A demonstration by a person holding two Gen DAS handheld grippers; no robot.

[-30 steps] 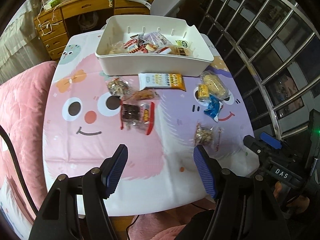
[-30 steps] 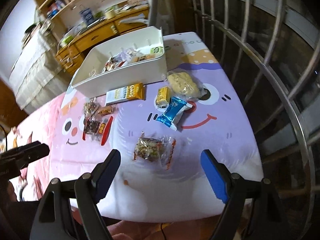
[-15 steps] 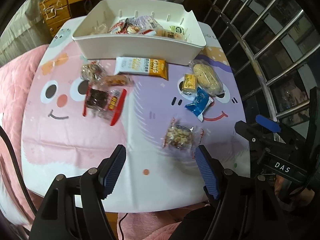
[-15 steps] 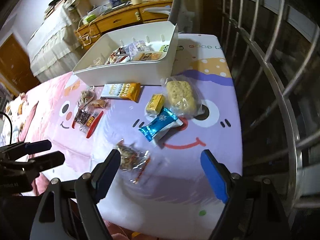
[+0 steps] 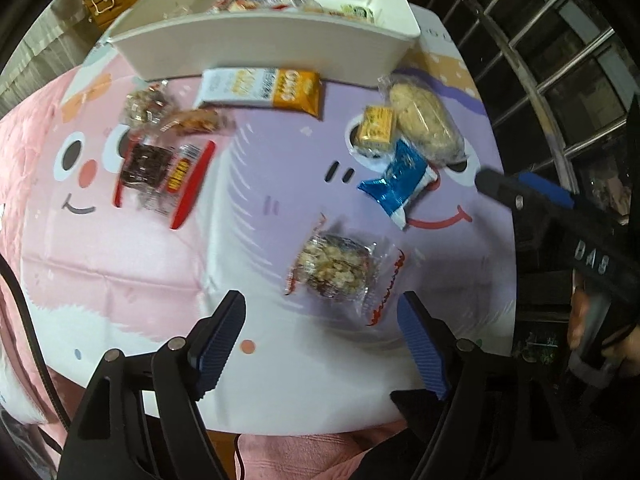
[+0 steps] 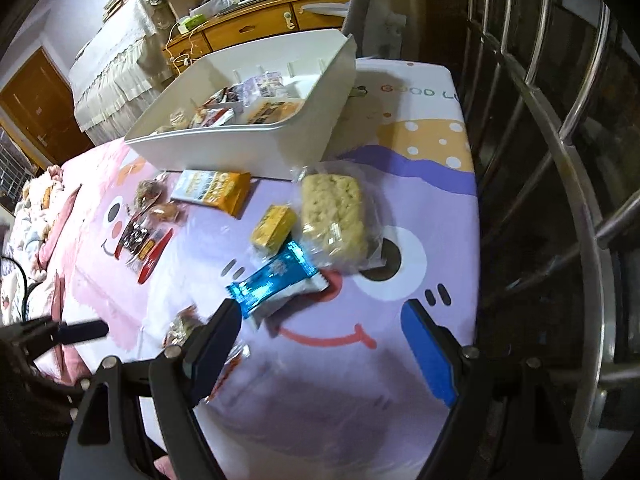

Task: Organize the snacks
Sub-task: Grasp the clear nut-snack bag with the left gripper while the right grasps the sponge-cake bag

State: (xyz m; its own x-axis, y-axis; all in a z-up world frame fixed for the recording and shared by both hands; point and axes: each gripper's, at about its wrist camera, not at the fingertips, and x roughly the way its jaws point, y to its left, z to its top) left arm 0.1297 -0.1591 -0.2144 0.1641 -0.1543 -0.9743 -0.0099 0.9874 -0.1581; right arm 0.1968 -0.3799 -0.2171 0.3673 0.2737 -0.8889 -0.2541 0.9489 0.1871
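Just ahead of left tool (image 5: 320,332) — nut cluster packet (image 5: 334,270), untouched, jaws opening.

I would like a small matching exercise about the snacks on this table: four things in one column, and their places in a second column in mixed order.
Things:
1. blue wrapper snack
2. nut cluster in clear wrap
3. orange and white bar
4. pale rice cake

Places:
A. right in front of the white bin's near wall
B. just ahead of the open left gripper
C. over the cartoon eye, beside the small yellow packet
D. near the red smile, close to the right gripper's left finger

Pairs: 1-D, 2-B, 3-A, 4-C
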